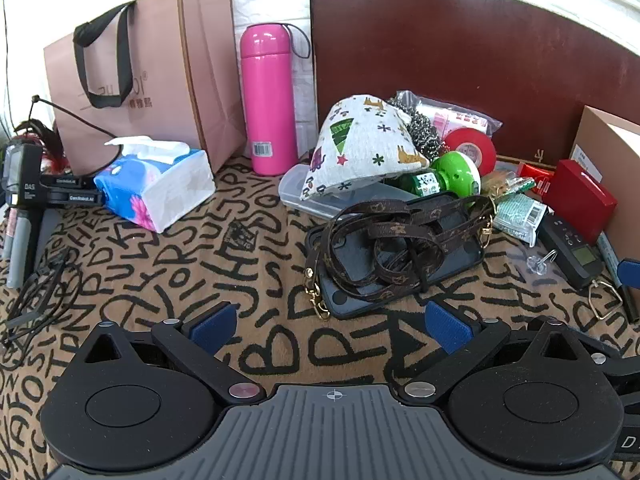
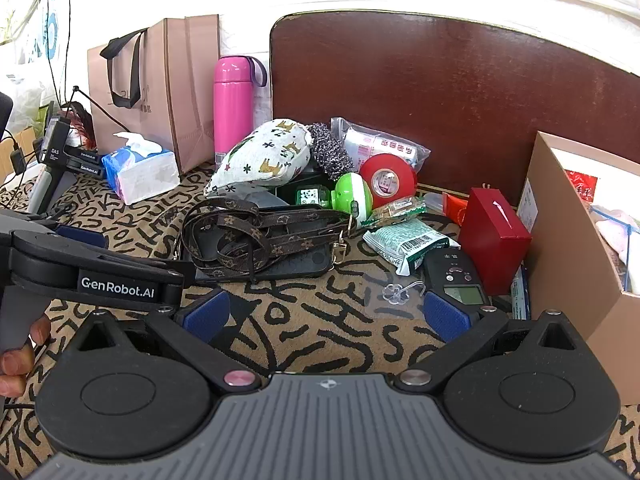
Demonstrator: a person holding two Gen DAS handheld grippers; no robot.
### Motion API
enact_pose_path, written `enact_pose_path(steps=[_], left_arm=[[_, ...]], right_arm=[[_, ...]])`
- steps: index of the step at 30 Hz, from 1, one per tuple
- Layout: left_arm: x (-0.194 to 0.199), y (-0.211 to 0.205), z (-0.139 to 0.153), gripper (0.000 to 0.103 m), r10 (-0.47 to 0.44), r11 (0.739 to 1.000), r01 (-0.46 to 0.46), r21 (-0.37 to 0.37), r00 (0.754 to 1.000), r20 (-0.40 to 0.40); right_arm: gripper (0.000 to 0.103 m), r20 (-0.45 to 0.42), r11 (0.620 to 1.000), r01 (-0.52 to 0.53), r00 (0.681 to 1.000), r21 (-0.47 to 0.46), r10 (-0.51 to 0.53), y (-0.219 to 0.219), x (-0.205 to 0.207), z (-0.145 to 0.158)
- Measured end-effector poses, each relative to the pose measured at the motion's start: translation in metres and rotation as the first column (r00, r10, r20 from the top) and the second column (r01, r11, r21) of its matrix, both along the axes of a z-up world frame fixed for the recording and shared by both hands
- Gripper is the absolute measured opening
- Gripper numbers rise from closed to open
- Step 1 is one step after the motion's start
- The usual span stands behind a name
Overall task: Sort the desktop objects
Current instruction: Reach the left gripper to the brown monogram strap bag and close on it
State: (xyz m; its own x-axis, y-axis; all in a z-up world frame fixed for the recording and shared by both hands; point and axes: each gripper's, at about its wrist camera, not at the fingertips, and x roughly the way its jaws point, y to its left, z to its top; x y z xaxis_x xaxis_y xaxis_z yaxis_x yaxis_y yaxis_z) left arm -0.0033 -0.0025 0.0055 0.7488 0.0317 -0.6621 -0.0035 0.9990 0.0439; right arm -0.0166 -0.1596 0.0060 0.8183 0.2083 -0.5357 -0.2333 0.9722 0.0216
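Both tongs wide open w/ nothing held, left tongs (image 1: 334,326), right tongs (image 2: 326,314), strap-wrapped phone case (image 1: 394,256) just ahead.

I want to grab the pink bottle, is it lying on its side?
No, the pink bottle stands upright beside the paper bag, cap on top.

Desk cover (image 1: 260,264): matt woven cloth, slightly fuzzy nap. Flask (image 1: 267,100): glossy pink, smooth, looks like painted metal. Shopping bag (image 1: 160,64): matt paper, fabric ribbon handles. Tissue pack (image 1: 160,188): shiny plastic film. Pouch (image 1: 360,140): printed cotton-like cloth, matt. Scourer (image 2: 330,150): rough coiled metal wire. Tape roll (image 2: 387,181): glossy red plastic. Strap (image 1: 396,232): leather-look, gold metal clasps. Back panel (image 2: 440,92): scuffed dark wood. Box (image 2: 560,240): matt cardboard.
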Motion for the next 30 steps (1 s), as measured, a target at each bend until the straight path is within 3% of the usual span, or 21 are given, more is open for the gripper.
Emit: enact_pose_path(steps=[17, 30], left_arm=[[0.007, 0.005, -0.009, 0.103, -0.012, 1.0, 0.011, -0.011, 1.0, -0.02], [0.042, 0.028, -0.022, 0.103, 0.01, 0.998, -0.014, -0.06, 0.998, -0.06]], right_arm=[[0.103, -0.013, 1.0, -0.001, 1.0, -0.006, 0.0, 0.003, 0.008, -0.006], [0.103, -0.004, 0.994, -0.103, 0.995, -0.043, 0.103, 0.018, 0.052, -0.026]])
